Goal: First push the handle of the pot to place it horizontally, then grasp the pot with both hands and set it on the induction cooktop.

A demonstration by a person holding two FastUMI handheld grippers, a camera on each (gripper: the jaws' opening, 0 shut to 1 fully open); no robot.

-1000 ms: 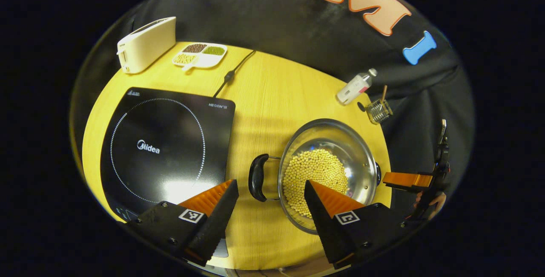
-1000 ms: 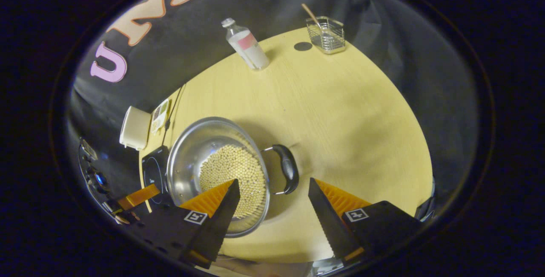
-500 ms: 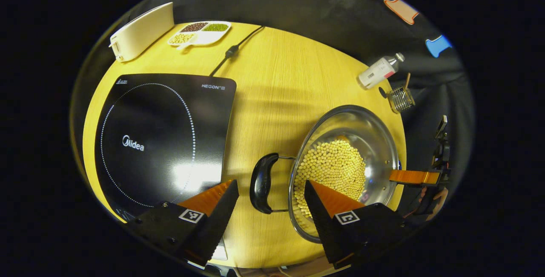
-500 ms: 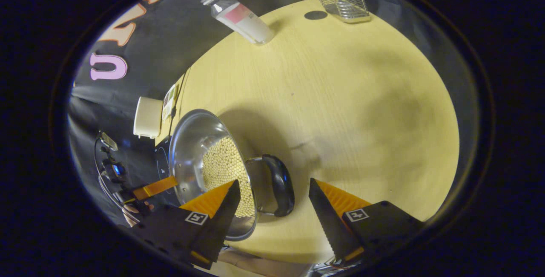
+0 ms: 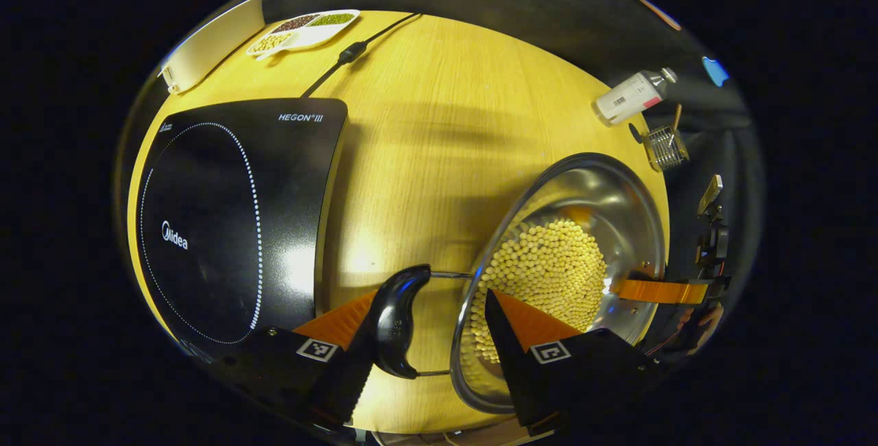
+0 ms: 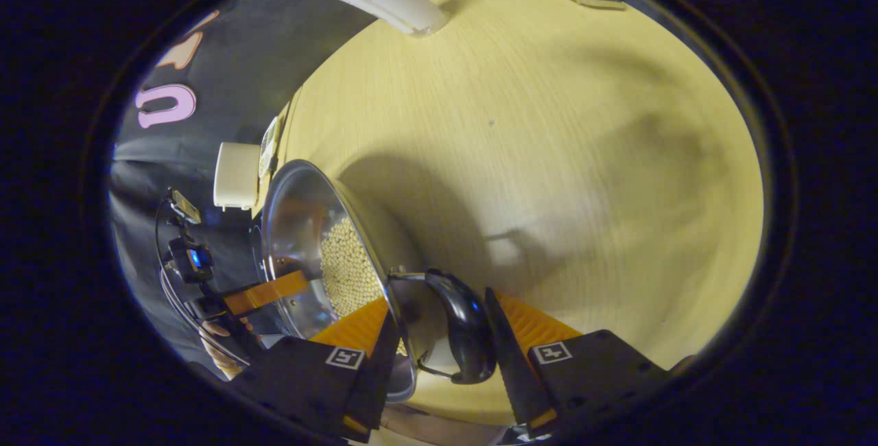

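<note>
The cooktop is showing "Midea" and "HEGON III" in white print. It is lying on the yellow wooden table, black cloth hanging behind. The pot, holding pale beans, is sitting on the table right of the cooktop. The left gripper is bracketing the pot's left handle, jaws partly open, one finger inside the rim; firm grip unclear. The right gripper is closing around the right handle and wall likewise. A bottle, wire basket, toaster and divided dish of grains are standing along the far edge.
</note>
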